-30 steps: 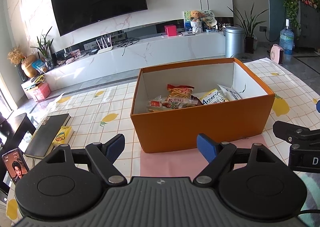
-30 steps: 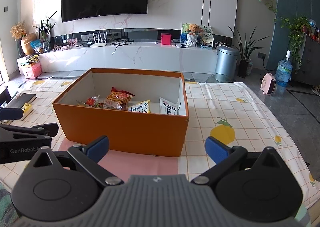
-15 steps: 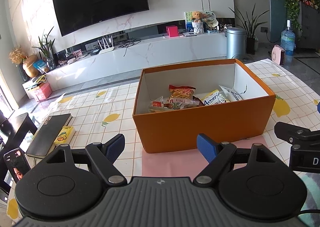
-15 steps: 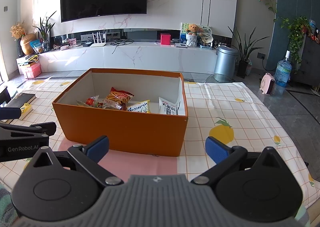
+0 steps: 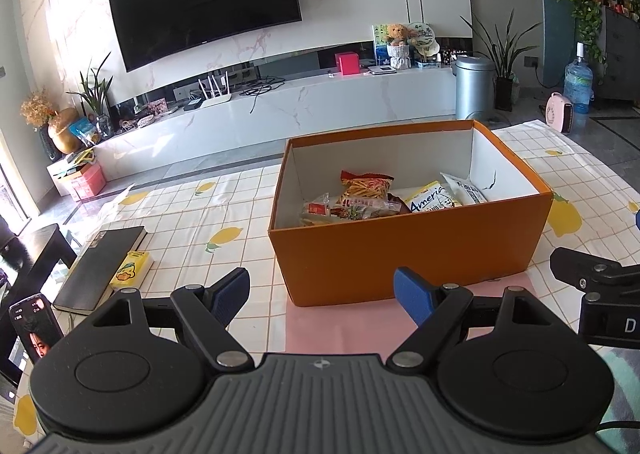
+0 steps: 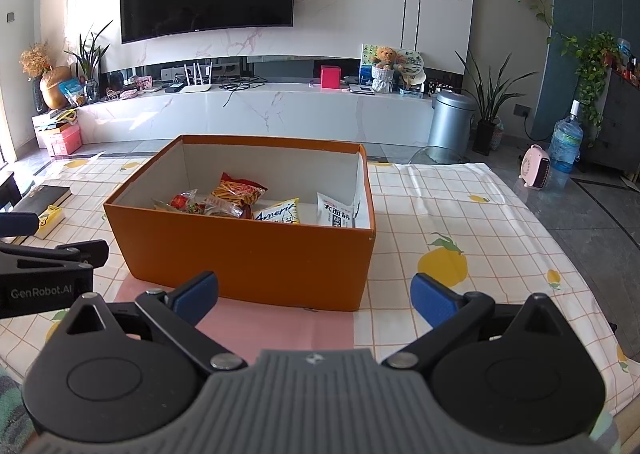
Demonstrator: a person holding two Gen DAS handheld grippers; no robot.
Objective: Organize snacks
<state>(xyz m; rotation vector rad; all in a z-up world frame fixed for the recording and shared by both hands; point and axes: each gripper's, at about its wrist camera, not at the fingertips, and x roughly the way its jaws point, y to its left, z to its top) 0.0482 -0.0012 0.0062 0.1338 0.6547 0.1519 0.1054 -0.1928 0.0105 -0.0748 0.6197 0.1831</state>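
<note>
The left gripper and the right gripper are both spread wide and empty. The orange box stands directly ahead of both, holding the snack packets. A pink mat lies beneath it.

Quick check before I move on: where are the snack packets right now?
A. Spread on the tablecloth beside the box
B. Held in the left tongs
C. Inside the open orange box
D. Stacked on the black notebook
C. The snack packets lie on the floor of the open orange box, while the left tongs and right tongs are both open and hold nothing.
</note>
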